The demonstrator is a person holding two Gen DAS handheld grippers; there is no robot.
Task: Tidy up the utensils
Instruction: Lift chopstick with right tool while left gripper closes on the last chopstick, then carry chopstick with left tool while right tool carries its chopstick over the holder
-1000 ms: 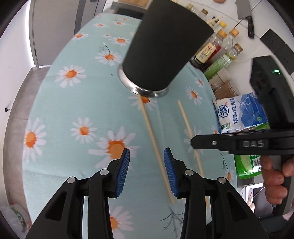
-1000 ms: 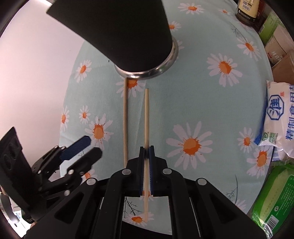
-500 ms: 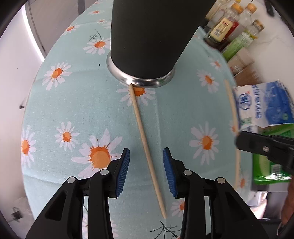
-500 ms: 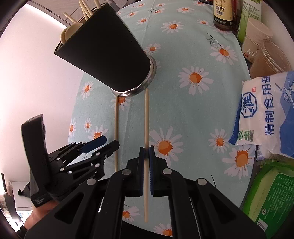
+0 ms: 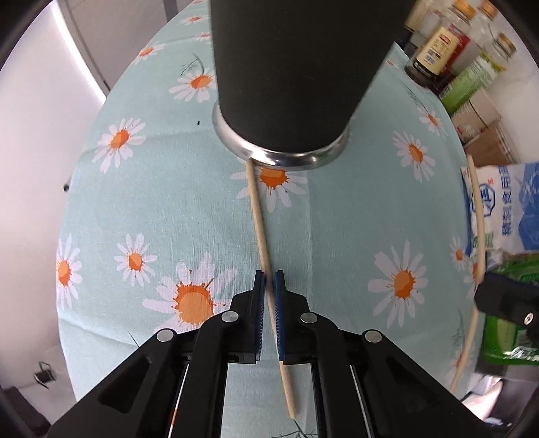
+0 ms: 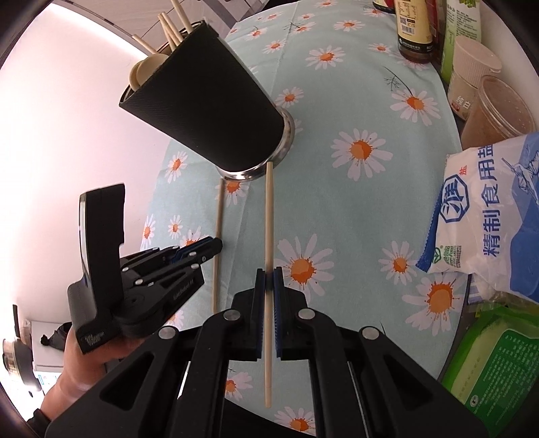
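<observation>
Tablecloth, pale green with daisies, covers the table. Black utensil holder stands upright on it, holding chopsticks and spoons. Salt bag lies at the right edge. Left gripper is clamped on one chopstick lying below the holder; right gripper is clamped on the second chopstick.

The black utensil holder is cut off by the top edge in the left wrist view, its mouth unseen. A salt bag is cropped at the right edge. The far tip of one chopstick is hidden under the holder's steel base. Bottle labels are too small to be read.
</observation>
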